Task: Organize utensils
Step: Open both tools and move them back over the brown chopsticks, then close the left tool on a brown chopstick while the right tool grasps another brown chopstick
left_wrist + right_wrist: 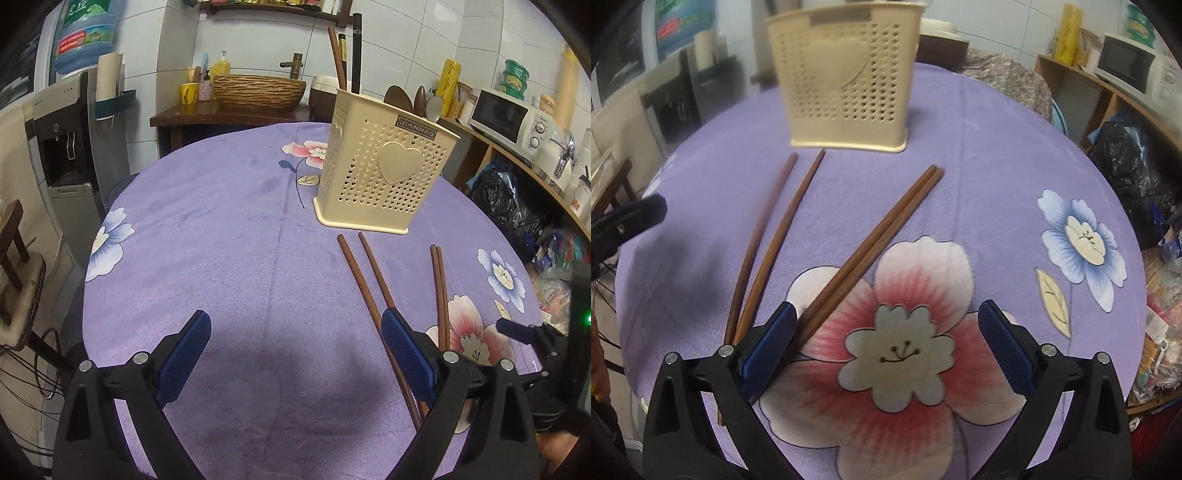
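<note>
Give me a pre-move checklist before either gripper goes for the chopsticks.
1. Left gripper open, nothing between its fingers: ok.
2. Right gripper open, nothing held: ok.
3. Loose pair flat on the cloth, ends apart: ok.
4. Tight pair side by side, touching: ok.
5. Holder upright, beyond the chopsticks: ok.
6. Room left in the holder: cannot tell.

A water dispenser (68, 147) is seen at the left of the frame, topped by a blue bottle (85, 37). A woven basin (258, 88) is set on a dark wooden stand (221, 114) at upper centre. A white microwave (506, 118) is placed on the shelf at right.
</note>
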A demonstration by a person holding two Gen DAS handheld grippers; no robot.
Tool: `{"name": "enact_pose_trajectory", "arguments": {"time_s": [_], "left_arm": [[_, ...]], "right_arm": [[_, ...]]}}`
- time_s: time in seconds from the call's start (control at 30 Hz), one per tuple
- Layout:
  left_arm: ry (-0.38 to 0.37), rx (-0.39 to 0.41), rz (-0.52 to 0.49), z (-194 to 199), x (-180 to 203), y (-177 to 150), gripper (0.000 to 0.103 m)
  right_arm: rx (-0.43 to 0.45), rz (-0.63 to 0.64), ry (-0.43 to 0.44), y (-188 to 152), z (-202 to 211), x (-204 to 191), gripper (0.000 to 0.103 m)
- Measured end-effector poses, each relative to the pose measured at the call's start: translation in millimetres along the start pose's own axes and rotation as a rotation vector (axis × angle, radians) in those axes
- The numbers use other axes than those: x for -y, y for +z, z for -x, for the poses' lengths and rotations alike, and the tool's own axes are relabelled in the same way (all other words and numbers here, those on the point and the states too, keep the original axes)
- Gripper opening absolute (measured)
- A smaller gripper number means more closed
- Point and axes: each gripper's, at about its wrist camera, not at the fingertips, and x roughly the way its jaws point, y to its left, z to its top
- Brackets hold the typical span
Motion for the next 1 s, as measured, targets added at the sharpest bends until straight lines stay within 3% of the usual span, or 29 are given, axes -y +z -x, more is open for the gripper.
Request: {"name": "enact_pose_trajectory", "arguments": {"time_s": [0.2, 0.33, 0.43, 0.67, 0.9, 1.0], "left_arm": [[-0.007, -0.008, -0.013, -2, 7, -5, 0.092], [-0.008, -0.032, -0.027, -7, 11, -7, 0.092], [-0.008, -0.038, -0.036, -7, 14, -8, 0.092], [-0.005, -0.068, -0.099, -16, 32, -10, 0.092], [-0.008, -0.084, -0.11, -20, 35, -13, 0.092], [-0.01, -0.084, -0.108, -18, 34, -13, 0.092]], "right_arm": [[-0.061, 0.022, -0.021, -2, -3, -16, 0.097], [-0.09, 0.049, -0.017, -7, 8, -4, 0.097], [-0.115, 0.069, -0.118, -12, 20, 18, 0.097], [-0.053, -0.157, 0.004, -20, 27, 61, 0.097], [-0.094, -0.075, 0.023, -12, 11, 23, 0.097], [-0.1, -0.05, -0.012, -11, 10, 14, 0.097]]}}
